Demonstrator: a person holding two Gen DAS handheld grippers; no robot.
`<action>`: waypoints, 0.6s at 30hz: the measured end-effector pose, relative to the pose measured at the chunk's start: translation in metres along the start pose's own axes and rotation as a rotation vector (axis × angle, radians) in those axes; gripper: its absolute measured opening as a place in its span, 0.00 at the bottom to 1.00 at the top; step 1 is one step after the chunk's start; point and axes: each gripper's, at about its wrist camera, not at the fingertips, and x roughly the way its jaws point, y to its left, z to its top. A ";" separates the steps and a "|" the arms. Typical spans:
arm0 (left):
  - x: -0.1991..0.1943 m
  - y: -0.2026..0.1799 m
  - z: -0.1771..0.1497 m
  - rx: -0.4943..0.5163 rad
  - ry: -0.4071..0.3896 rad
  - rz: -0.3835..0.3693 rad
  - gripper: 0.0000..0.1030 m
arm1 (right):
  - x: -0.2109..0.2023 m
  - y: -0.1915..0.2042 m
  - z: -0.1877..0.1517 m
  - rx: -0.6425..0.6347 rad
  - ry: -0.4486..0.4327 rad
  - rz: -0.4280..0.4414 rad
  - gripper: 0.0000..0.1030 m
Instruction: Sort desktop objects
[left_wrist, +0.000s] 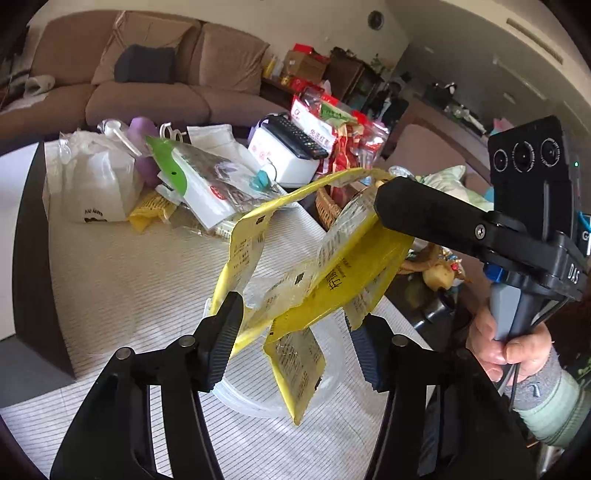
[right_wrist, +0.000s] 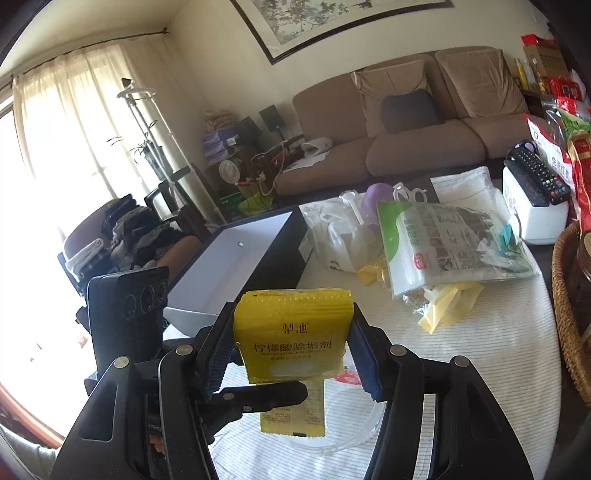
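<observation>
Left gripper (left_wrist: 291, 343) partly hides yellow sachets (left_wrist: 332, 280)

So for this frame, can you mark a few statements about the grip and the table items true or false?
1. The right gripper is shut on a stack of yellow sachets. True.
2. A wicker basket stands at the right edge of the right wrist view. True.
3. The remote control lies in the wicker basket. False: it lies on top of the white box.
4. The open dark box is full of sachets. False: its white inside holds no sachets.
</observation>
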 end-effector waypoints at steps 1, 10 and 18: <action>-0.003 -0.007 0.000 0.044 -0.006 0.042 0.53 | -0.001 0.001 0.001 0.000 -0.004 0.004 0.58; -0.002 -0.023 -0.006 0.121 -0.003 0.096 0.16 | -0.006 0.017 0.006 -0.032 -0.013 0.012 0.58; -0.009 -0.025 -0.002 0.116 -0.077 0.084 0.13 | -0.016 0.015 0.002 -0.022 -0.021 -0.007 0.58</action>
